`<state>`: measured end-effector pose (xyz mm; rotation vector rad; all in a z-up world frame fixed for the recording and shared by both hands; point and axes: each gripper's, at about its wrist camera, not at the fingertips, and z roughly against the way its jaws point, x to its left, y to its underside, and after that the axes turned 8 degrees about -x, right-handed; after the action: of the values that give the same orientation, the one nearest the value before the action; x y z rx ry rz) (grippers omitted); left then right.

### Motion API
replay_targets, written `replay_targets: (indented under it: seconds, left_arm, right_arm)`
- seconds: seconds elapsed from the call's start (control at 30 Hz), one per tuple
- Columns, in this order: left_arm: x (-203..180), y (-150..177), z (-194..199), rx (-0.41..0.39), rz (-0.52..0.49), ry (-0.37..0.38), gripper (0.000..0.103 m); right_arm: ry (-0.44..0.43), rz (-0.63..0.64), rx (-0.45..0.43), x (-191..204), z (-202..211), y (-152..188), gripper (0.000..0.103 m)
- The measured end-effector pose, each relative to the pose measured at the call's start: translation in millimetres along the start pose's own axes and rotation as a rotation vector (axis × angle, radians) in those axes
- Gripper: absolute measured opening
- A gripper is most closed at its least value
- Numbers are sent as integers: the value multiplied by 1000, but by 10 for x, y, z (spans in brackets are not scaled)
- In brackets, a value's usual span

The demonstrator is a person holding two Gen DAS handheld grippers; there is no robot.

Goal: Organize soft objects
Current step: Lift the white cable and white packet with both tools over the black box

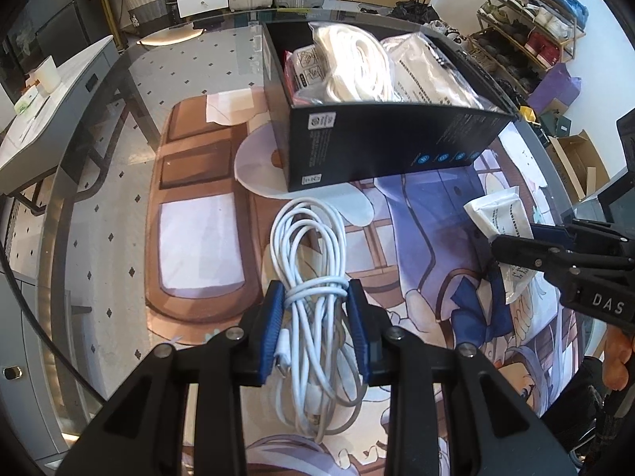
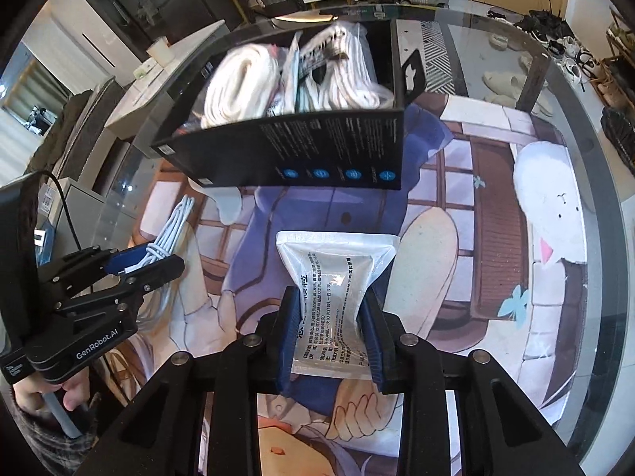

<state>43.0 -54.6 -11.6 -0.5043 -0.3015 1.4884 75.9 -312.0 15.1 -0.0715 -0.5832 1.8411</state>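
My left gripper (image 1: 316, 297) is shut on a coiled white cable (image 1: 307, 246), pinched at its wrapped waist above the printed mat. It also shows in the right wrist view (image 2: 137, 263) with the cable (image 2: 174, 218). My right gripper (image 2: 331, 309) is shut on a clear printed sachet (image 2: 335, 273), squeezed at its middle. The sachet (image 1: 498, 214) shows in the left wrist view held by my right gripper (image 1: 512, 240). A black open box (image 1: 381, 142) stands ahead, holding white bagged soft items (image 1: 357, 63); it also shows in the right wrist view (image 2: 301, 150).
A printed anime mat (image 2: 496, 206) covers the round glass table (image 1: 131, 91). A grey side desk (image 1: 51, 91) stands beyond the left edge, shoe racks (image 1: 532, 20) at far right, and cardboard boxes (image 1: 579, 162) on the floor right.
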Motion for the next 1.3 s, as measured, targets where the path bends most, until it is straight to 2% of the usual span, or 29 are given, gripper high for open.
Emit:
replay_targets:
  seconds: [0.53,1.3]
  left_arm:
    - [-100,-186,298,-59,-27,6,30]
    - [-259,-482,535,-112,-59,10,30]
  right_arm:
    - [-62,18,-89,97,529,-149,30]
    - [-93,24,-153,202,735,-416,30]
